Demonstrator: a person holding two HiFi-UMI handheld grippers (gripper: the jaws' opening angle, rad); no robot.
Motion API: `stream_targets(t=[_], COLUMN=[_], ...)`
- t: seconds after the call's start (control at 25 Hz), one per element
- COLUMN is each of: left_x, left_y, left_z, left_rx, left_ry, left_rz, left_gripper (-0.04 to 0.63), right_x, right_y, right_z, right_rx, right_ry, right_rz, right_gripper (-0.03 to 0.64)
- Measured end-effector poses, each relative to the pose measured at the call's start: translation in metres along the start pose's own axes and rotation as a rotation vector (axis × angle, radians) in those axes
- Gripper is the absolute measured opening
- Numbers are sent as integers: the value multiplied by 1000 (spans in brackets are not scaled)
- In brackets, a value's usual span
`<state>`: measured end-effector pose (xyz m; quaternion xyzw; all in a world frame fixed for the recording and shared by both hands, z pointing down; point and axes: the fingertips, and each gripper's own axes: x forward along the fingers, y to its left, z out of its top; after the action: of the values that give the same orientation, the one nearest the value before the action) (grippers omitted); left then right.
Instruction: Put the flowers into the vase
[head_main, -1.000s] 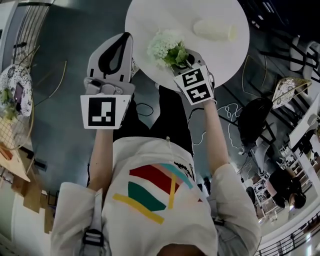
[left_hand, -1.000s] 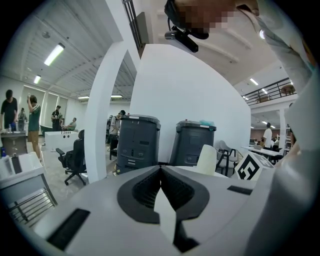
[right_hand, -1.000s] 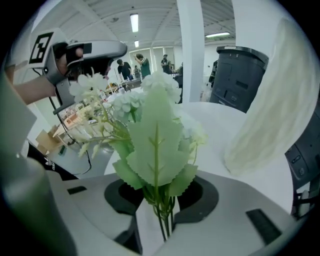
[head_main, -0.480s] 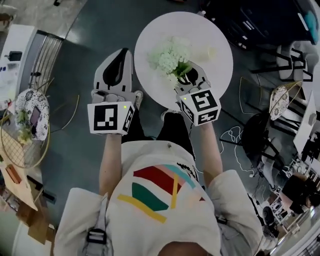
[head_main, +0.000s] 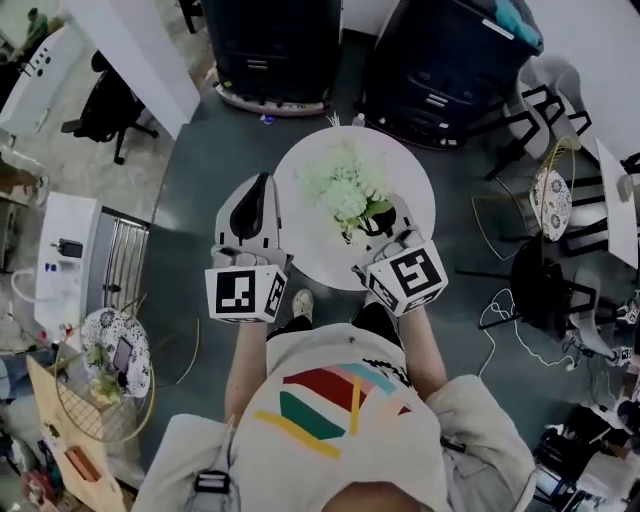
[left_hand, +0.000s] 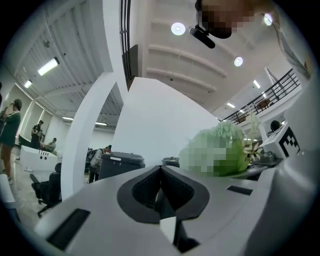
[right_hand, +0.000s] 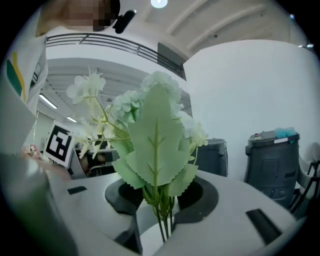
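A bunch of pale green and white artificial flowers (head_main: 345, 192) with green leaves (right_hand: 155, 145) is held high above the round white table (head_main: 300, 245). My right gripper (head_main: 383, 215) is shut on the stems (right_hand: 164, 220), and the bunch stands upright between its jaws. My left gripper (head_main: 265, 182) hovers beside the table's left edge, jaws together (left_hand: 161, 172) with nothing in them. From the left gripper view the flowers (left_hand: 235, 137) show off to the right. I cannot make out the vase; the bunch covers the middle of the table.
Two large dark bins (head_main: 270, 45) (head_main: 445, 60) stand beyond the table. Dark chairs (head_main: 545, 285) and floor cables (head_main: 500, 330) lie to the right. A small patterned side table (head_main: 115, 350) and a wire basket sit at lower left.
Both grippers have risen well above the table, which now looks smaller and farther below. The flowers went up with the right gripper, which has tipped from pointing down to level.
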<state>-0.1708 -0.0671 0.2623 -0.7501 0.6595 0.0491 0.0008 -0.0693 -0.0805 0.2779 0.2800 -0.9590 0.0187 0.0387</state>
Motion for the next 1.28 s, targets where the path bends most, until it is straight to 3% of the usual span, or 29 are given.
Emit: stream_targets(t=[0.2, 0.4, 0.64, 0.88, 1.28], left_x=[3, 6, 6, 5, 14], left_y=[-22, -44, -62, -66, -57], left_z=[20, 27, 29, 24, 16], left_rx=[14, -12, -36, -42, -62], left_ry=[-45, -74, -81, -62, -57], left_rz=[-57, -118, -186, -209, -210], left_gripper=[6, 6, 7, 6, 6], right_x=[-43, -84, -111, -122, -123], right_y=[-1, -9, -19, -17, -40], right_z=[52, 83, 78, 76, 86], right_rx=[53, 170, 219, 277, 242], right_ry=[-223, -389, -424, -465, -515], right_rz=[-38, -43, -90, -67, -124], right_gripper=[155, 156, 156, 156, 156])
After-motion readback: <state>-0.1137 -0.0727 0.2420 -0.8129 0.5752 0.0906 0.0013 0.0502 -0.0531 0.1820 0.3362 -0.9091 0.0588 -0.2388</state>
